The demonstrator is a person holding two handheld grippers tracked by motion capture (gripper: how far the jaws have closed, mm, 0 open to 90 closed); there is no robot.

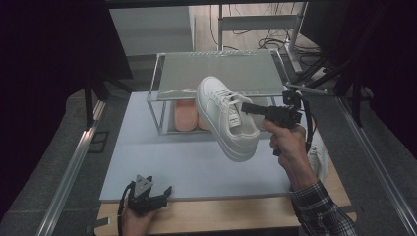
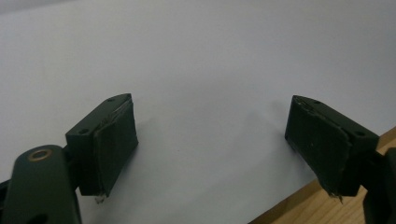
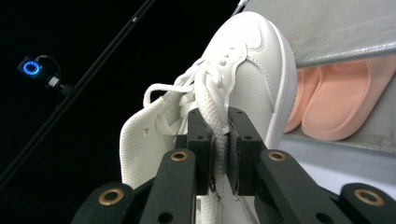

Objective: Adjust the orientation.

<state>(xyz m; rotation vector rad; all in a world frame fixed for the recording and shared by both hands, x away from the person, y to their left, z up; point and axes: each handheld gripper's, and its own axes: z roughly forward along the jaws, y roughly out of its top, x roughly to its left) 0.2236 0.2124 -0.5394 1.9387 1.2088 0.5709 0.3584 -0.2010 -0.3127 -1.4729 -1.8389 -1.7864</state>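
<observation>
Wooden table (image 1: 221,219) covered by pale grey mat (image 1: 147,147). Grey floor (image 1: 59,142) crossed by metal rail (image 1: 74,167). Cables (image 1: 265,42) seen beyond. Sides darkened by black curtains (image 1: 44,59).

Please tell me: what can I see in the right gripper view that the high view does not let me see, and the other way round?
Right gripper view: the right gripper pinches the white sneaker by its tongue and laces, and a blue ring light glows in the dark.
High view: the left gripper rests open at the table's near edge, and the sneaker hangs above the table.
Both: the sneaker, the pink slippers under the shelf.
</observation>
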